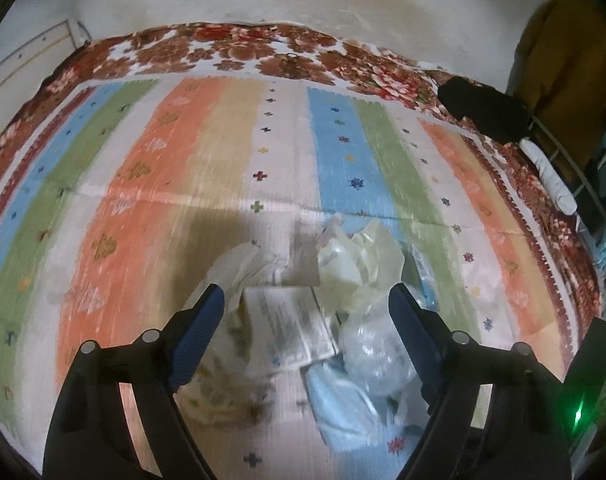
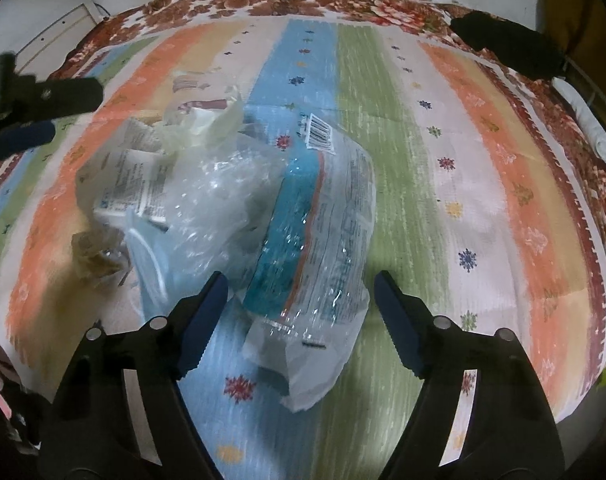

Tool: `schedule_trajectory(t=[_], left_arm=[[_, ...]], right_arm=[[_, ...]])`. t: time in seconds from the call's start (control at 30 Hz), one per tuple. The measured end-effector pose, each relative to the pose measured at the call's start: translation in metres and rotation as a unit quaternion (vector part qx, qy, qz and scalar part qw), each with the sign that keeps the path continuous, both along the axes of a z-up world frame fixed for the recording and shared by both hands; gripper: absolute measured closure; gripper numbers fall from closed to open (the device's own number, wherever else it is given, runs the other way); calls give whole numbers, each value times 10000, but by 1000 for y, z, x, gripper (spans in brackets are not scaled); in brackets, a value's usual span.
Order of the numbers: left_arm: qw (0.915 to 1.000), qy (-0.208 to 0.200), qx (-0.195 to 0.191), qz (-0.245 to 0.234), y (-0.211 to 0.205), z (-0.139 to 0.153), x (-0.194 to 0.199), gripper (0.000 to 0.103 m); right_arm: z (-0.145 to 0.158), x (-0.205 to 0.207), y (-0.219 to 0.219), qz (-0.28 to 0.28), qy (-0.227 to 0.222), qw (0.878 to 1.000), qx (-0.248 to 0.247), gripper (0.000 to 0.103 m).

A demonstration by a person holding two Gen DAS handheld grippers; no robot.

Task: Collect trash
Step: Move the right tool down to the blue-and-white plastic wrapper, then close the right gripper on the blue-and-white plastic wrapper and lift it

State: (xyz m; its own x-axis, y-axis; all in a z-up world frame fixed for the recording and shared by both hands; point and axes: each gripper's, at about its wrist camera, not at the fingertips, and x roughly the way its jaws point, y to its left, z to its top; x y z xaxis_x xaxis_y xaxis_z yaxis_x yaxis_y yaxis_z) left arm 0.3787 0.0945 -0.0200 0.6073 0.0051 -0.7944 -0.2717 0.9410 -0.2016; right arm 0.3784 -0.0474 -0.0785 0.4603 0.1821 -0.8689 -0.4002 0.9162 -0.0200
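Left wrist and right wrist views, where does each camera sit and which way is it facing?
Left wrist: rides the left gripper, tilted down at the printed paper and crumpled clear plastic on the striped cloth; its own open jaws show.
Right wrist: rides the right gripper, tilted down at the clear printed wrapper; own open jaws show, left gripper at upper left.
Shared: the trash pile, striped cloth, black bundle.
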Motion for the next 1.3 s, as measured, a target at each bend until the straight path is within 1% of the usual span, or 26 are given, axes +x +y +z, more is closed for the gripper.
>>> schedule_trajectory(t=[0.07, 0.17, 0.2, 0.23, 0.27, 0.33, 0.37, 0.4, 0.43, 0.47, 0.53, 0.57, 0.67, 0.77, 0.83, 0.93, 1.0, 1.07, 1.1, 1.13, 1.17, 1.23, 1.3], left_arm=[[10000, 88, -5, 3, -1, -6, 12, 26], [9997, 212, -128, 20, -2, -18, 26, 29], [9995, 264, -165, -47, -4, -23, 31, 33], [9994, 279, -175, -103, -6, -26, 33, 34], [9993, 273, -174, -203, -10, -30, 37, 36], [9991, 272, -126, -298, -14, -34, 42, 44], [9990, 321, -101, -299, -15, -37, 45, 58], [9988, 400, -113, -268, -14, -40, 48, 73], [9984, 487, -173, -230, -13, -44, 50, 82], [9980, 553, -268, -175, -10, -47, 51, 98], [9983, 520, -250, -86, -7, -46, 49, 101], [9986, 477, -219, -80, -8, -43, 47, 102], [9994, 320, -108, -101, -8, -30, 41, 103], [9998, 188, -45, -26, -5, -16, 32, 103], [9999, 129, -67, 39, -1, -9, 26, 103], [9998, 60, -120, 123, 3, -2, 17, 103], [9998, 64, -136, 133, 4, -1, 13, 103], [9998, 99, -113, 148, 5, -2, 11, 103], [9997, 104, -121, 172, 7, -3, 10, 103], [9997, 103, -148, 188, 8, -3, 10, 103], [9996, 110, -184, 205, 11, -4, 10, 103], [9994, 110, -244, 231, 14, -7, 11, 103], [9994, 122, -242, 238, 15, -10, 11, 103]], right_arm=[[-5, 5, 2, 27, 14, 10000, -85, 39], [-11, 10, 1, 20, 70, 9999, -130, 50], [-12, 11, 1, 7, 58, 9998, -186, 58], [-14, 12, 1, -3, 38, 9996, -271, 66], [-15, 12, 0, 1, 24, 9995, -308, 69], [-16, 14, -4, 3, 39, 9995, -327, 87], [-16, 14, -6, -6, 33, 9994, -334, 92], [-16, 15, -8, -22, 17, 9994, -339, 97], [-15, 17, -13, -53, 3, 9995, -325, 99], [-15, 17, -16, -72, 7, 9995, -300, 101], [-12, 21, -25, -151, 31, 9997, -212, 103], [-10, 22, -29, -183, 27, 9997, -179, 103], [-2, 25, -43, -286, 52, 9996, 21, 103], [9, 27, -58, -407, 155, 9982, 403, 103], [15, 25, -65, -436, 157, 9973, 563, 103], [16, 21, -68, -398, 216, 9966, 685, 103], [10, 21, -67, -409, 345, 9961, 699, 102], [6, 21, -66, -410, 423, 9957, 716, 92], [4, 22, -65, -431, 438, 9953, 752, 82], [4, 21, -64, -438, 440, 9951, 771, 75], [3, 21, -63, -446, 442, 9949, 789, 72], [1, 24, -60, -500, 424, 9947, 796, 57], [-3, 27, -58, -576, 441, 9944, 774, 48]])
